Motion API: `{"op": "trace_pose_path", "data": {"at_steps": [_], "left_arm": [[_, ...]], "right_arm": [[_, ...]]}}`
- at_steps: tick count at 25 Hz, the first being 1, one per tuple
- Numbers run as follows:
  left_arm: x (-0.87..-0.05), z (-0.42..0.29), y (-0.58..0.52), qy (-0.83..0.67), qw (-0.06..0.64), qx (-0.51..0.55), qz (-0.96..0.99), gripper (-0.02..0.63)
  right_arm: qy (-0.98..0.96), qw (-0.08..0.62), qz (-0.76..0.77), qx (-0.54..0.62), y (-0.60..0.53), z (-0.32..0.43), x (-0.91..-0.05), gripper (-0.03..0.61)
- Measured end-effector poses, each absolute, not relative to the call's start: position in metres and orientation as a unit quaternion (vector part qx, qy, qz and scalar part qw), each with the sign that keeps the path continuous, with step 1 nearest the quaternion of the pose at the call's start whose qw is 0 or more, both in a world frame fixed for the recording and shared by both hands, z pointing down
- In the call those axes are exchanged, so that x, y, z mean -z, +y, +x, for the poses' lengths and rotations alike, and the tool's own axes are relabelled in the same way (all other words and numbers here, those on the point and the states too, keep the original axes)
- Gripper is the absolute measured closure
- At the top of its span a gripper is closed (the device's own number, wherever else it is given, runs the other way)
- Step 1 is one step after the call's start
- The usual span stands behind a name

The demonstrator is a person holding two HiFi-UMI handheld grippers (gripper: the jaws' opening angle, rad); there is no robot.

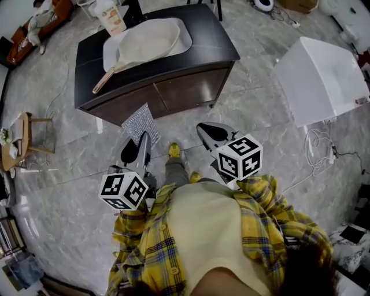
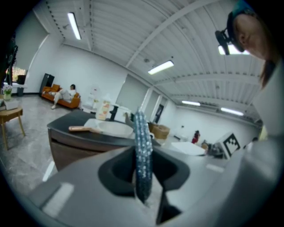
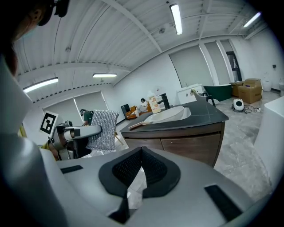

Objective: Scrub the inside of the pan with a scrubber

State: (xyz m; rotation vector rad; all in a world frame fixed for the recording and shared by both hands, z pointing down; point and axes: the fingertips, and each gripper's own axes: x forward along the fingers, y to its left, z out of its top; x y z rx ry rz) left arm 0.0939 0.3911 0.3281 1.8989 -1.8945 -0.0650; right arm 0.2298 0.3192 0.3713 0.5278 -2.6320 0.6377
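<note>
A cream pan point(image 1: 151, 39) with a wooden handle lies in a white tray point(image 1: 184, 41) on top of a dark cabinet point(image 1: 191, 81). The pan point(image 2: 111, 127) shows ahead in the left gripper view, and the pan point(image 3: 167, 114) shows again in the right gripper view. My left gripper point(image 1: 139, 145) is shut on a silver mesh scrubber point(image 1: 140, 122), held upright well short of the cabinet. Edge-on, the scrubber point(image 2: 143, 146) stands between the jaws of the left gripper point(image 2: 143, 177). My right gripper point(image 1: 209, 133) is shut and holds nothing. Seen from the right gripper point(image 3: 141, 155), the scrubber point(image 3: 103, 130) hangs to the left.
A carton point(image 1: 111, 17) stands at the cabinet's back left. A white box-like unit point(image 1: 321, 78) sits to the right with cables point(image 1: 318, 156) on the floor beside it. A wooden stool point(image 1: 28, 136) is at the left, an orange sofa point(image 1: 34, 29) in the far corner.
</note>
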Motion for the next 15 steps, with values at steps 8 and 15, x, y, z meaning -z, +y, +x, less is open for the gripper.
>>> {"op": "trace_pose_path", "data": {"at_steps": [8,15], "left_arm": [[-0.326,0.052,0.345,-0.672,0.212,0.035,0.709,0.528],[-0.326,0.014,0.309,-0.659,0.209,0.034,0.722,0.528]], "right_arm": [[-0.934,0.201,0.194,-0.224,0.28,0.184,-0.371,0.565],[-0.93,0.202,0.206,-0.227,0.245,0.142,-0.37,0.565]]}}
